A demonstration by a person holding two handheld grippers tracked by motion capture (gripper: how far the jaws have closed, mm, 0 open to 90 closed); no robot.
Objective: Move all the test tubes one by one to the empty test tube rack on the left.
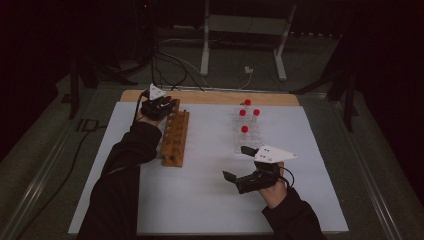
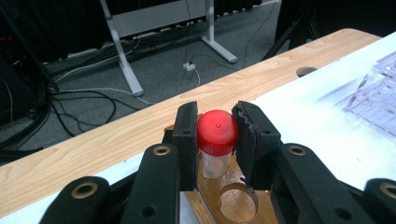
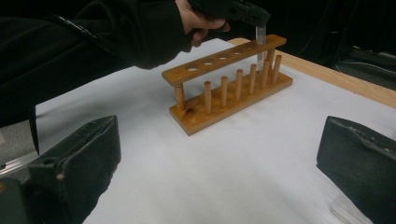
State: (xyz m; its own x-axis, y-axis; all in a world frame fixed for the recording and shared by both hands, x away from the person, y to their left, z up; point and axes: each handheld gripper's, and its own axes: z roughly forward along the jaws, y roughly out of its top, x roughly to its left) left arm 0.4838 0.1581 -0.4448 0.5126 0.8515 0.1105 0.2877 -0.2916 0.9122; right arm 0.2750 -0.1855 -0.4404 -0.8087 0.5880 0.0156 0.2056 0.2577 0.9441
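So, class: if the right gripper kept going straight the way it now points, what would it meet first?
Probably the wooden rack. The right gripper has its fingers wide apart with nothing between them, and white table surface lies ahead up to the rack. Depth is hard to judge, so it might pass over the base.

Open white mat between wooden rack and clear tube rack, both flanking obstacles

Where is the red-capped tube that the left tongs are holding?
The red-capped tube sits clamped in the left tongs, over the far end hole of the wooden rack, at the table's left near its far edge.
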